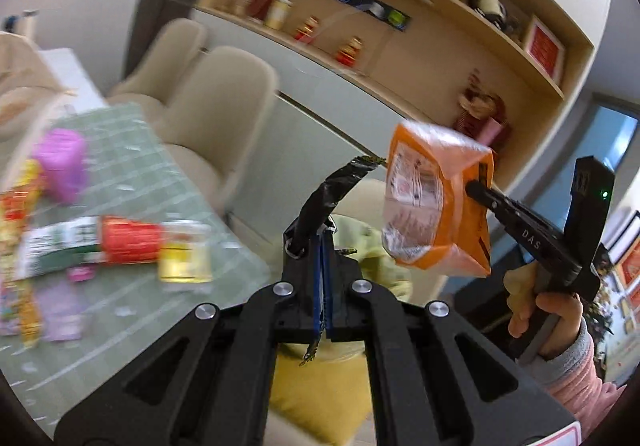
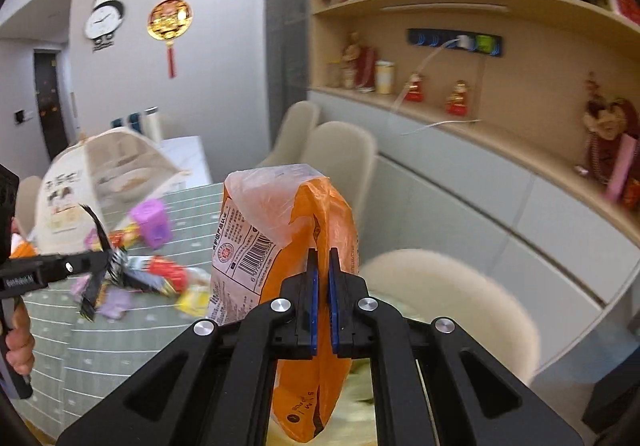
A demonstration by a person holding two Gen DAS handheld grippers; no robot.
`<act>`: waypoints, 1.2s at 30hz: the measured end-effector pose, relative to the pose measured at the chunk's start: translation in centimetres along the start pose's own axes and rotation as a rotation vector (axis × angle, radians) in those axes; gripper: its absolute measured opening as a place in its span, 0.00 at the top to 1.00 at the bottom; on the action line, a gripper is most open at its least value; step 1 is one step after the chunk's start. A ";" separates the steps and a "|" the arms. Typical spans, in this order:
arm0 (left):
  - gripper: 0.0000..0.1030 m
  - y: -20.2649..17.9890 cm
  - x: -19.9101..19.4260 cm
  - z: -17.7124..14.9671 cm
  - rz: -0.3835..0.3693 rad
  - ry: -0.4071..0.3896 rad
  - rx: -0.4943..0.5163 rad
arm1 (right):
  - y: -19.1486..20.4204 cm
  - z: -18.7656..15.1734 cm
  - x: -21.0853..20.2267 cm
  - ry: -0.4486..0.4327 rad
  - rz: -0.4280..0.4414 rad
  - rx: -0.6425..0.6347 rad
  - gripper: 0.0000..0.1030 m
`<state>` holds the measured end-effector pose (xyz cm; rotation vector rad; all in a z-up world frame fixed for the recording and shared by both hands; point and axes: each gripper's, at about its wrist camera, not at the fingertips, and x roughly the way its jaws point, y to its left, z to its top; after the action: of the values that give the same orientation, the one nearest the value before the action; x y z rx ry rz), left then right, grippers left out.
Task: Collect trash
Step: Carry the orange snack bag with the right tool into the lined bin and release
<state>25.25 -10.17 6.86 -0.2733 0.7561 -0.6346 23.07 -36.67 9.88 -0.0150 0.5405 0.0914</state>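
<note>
Black grippers (image 1: 324,278) (image 2: 323,286), blue-faced pads (image 2: 313,310), silver screws (image 1: 283,289); white "DAS" lettering, green LED, bare-skinned hand (image 1: 548,322), seemingly fleecy pink sleeve (image 1: 576,378).

Two pieces of trash up in my tools, more litter on the bench.

My right tool (image 2: 323,278) is clamped on an orange plastic bag (image 2: 280,230), puffed and upright, its barcode label facing left. My left tool (image 1: 324,270) pinches a dark, crumpled wrapper strip (image 1: 332,189) that curls up and to the right, its tip near the bag. On the green checked bench (image 1: 132,181) lie a red-and-green wrapper (image 1: 92,242), a small yellow packet (image 1: 186,258) touching its end, a purple container (image 1: 64,161) and flat purple scraps (image 1: 64,310), all blurred.
</note>
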 end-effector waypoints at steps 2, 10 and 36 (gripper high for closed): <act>0.99 -1.6 3.2 0.1 -0.037 0.039 -0.018 | -2.7 -0.2 0.0 0.000 -0.032 0.004 0.94; 0.98 -5.3 15.3 -0.9 -0.118 0.208 -0.063 | -9.5 -0.7 1.8 0.008 -0.074 0.046 0.94; 0.76 2.6 7.0 -4.5 0.448 0.089 -0.084 | -1.8 -12.9 18.0 0.472 0.187 -0.051 0.94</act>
<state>27.09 -12.57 -1.33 -0.1442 0.8963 -0.1922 31.99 -37.45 -10.53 -0.0363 1.0105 0.2884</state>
